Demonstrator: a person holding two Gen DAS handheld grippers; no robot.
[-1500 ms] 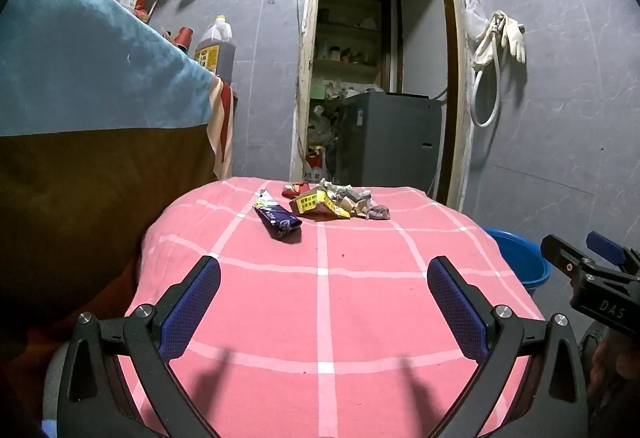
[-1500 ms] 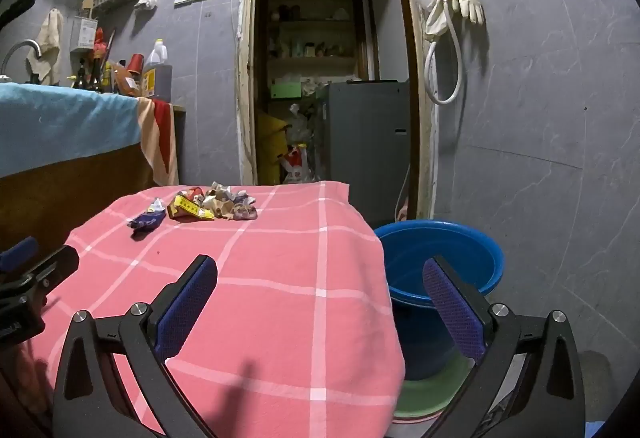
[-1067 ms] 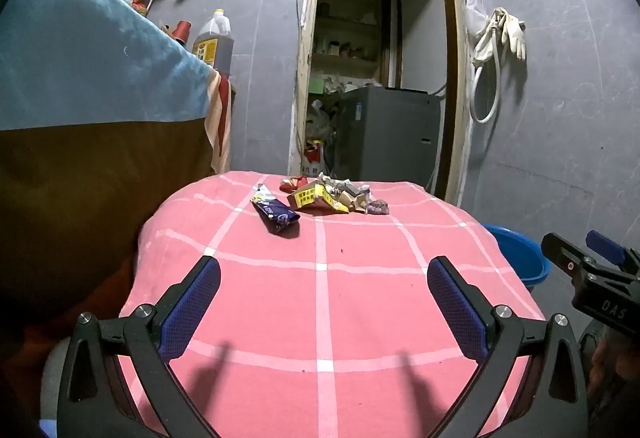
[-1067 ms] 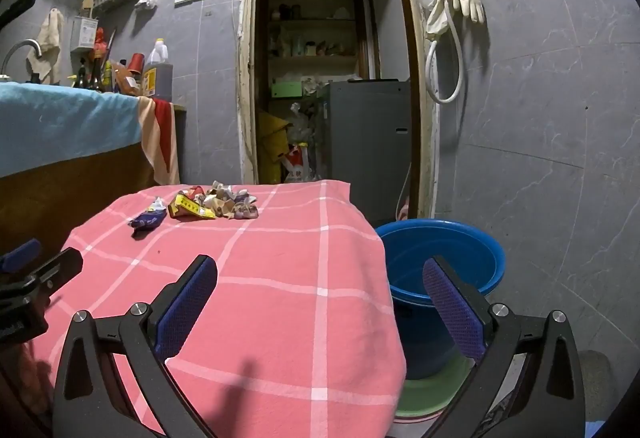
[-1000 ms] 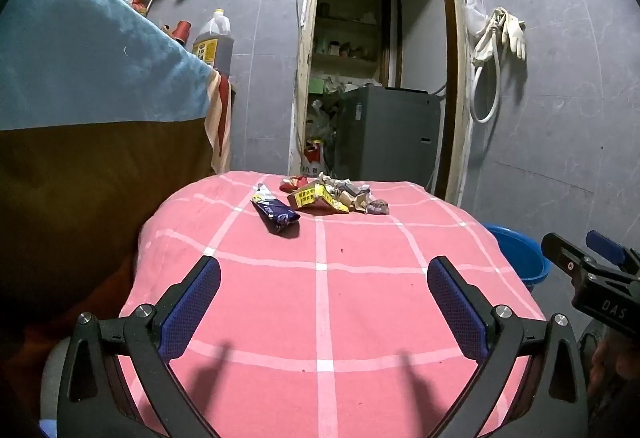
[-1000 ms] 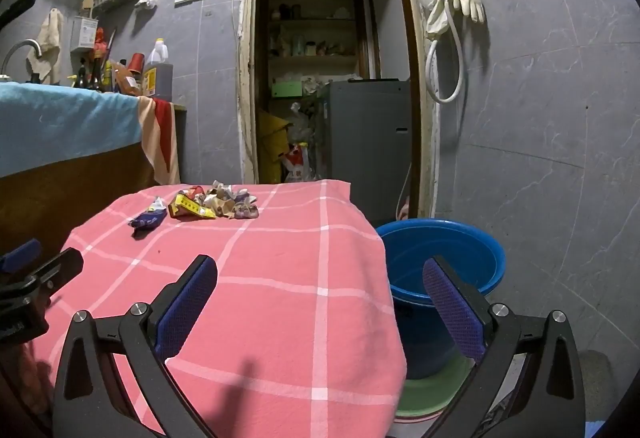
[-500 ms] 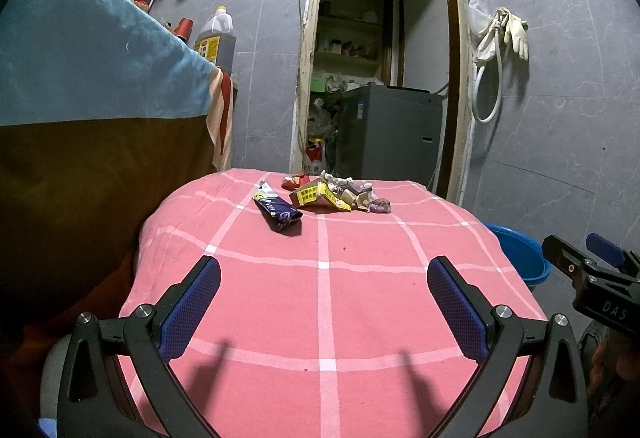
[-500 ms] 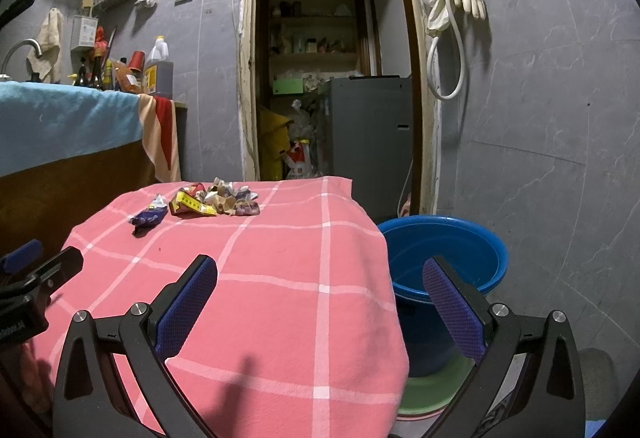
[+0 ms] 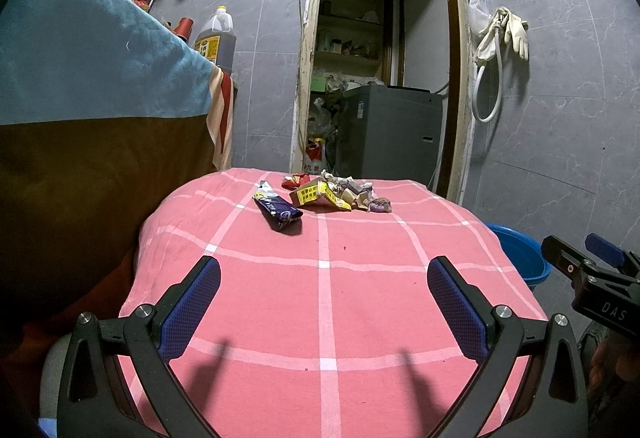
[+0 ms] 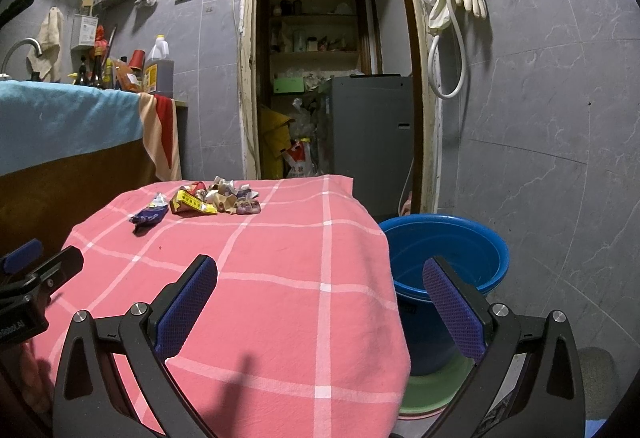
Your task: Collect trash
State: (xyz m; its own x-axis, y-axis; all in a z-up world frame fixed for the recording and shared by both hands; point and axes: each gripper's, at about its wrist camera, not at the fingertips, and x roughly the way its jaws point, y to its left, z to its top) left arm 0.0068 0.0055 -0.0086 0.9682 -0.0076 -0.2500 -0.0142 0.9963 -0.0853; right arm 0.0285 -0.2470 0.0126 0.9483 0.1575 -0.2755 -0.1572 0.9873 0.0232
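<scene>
I hold the left gripper (image 9: 323, 298) and right gripper (image 10: 320, 296) level, jaws apart, empty; wrappers (image 9: 326, 194) lie well ahead, blue basin (image 10: 444, 258) beside the right gripper.

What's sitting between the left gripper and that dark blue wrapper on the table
Nothing: in the left wrist view, only bare pink checked tablecloth lies between the left gripper and the dark blue wrapper.

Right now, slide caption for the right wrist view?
Open right hand-held gripper over pink checked cloth; wrapper pile far, blue basin right.
</scene>
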